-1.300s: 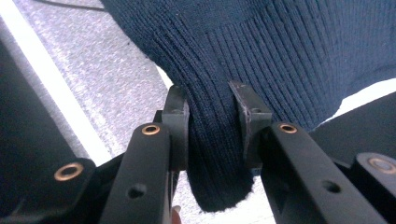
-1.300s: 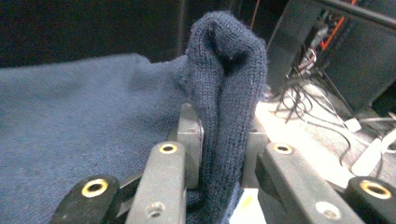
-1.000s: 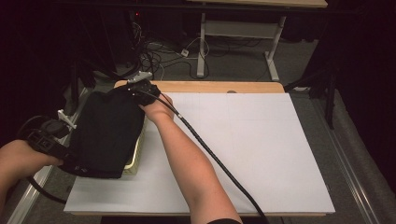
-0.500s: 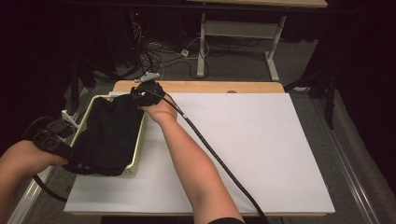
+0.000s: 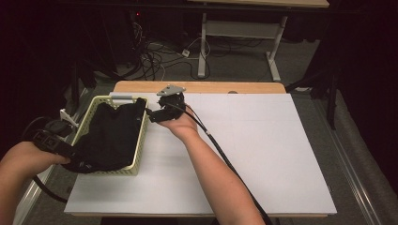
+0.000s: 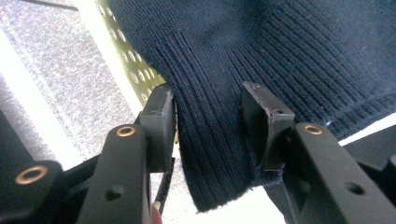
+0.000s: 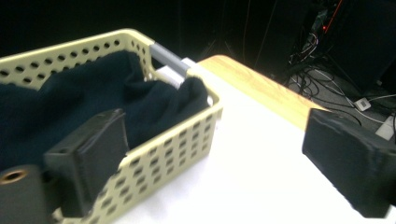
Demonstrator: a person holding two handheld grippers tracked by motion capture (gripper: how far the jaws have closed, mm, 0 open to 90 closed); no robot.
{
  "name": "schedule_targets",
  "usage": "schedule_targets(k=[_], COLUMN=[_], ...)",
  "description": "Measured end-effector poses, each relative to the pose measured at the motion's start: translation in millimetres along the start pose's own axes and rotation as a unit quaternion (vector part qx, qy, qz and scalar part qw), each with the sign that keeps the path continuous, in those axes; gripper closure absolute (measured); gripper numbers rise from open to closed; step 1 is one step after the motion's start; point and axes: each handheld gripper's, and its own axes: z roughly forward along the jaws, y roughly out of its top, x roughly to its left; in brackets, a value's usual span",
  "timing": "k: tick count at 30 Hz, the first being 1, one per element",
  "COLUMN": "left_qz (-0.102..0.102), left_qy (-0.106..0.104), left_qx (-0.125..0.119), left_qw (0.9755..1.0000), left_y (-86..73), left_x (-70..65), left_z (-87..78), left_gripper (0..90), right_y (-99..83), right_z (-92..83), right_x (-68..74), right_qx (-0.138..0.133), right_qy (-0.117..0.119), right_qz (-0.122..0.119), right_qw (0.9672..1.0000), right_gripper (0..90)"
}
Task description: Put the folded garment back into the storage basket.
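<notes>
Sweater (image 5: 110, 136) fills basket (image 5: 139, 156), hem between left tool (image 6: 209, 116) pads.

Both black grippers, the left gripper (image 5: 52, 142) and the right gripper (image 5: 165, 108), have blocky fingers (image 6: 159, 122) with brass-ringed screw holes, trailing black cables; bare forearms, no sleeves.

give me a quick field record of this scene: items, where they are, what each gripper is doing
garment: dark knit sweater, mostly in the basket, one edge hanging over its near-left rim
basket: pale yellow, perforated, at the table's left edge
table: white top
left gripper: jaws just been opening, knit hem between the fingers, whether the pads press on it is unclear
right gripper: jaws just opened wide, nothing between them, beside the basket's far-right corner
</notes>
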Motion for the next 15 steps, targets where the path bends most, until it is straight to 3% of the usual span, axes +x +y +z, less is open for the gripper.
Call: schedule_targets(k=[2, 10, 15], left_qz=[-0.005, -0.008, -0.006], left_qy=[0.003, 0.008, 0.018], left_qx=[-0.002, -0.005, -0.020], left_qw=[1.0000, 0.9999, 0.9996], left_y=[1.8, 11.3, 18.0], left_x=[-1.3, -5.6, -9.7], left_z=[-1.1, -1.5, -11.4], left_gripper=[49.6, 42.1, 39.5], right_y=[-6.9, -33.8, -46.5], right_z=[-9.1, -43.3, -64.3], right_x=[1.3, 6.5, 7.0], right_qx=[0.001, -0.009, -0.018], right_qy=[-0.003, -0.010, -0.010], right_qz=[0.001, -0.007, -0.011], right_qw=[1.0000, 0.9999, 0.9997], right_gripper=[0.5, 0.3, 0.3])
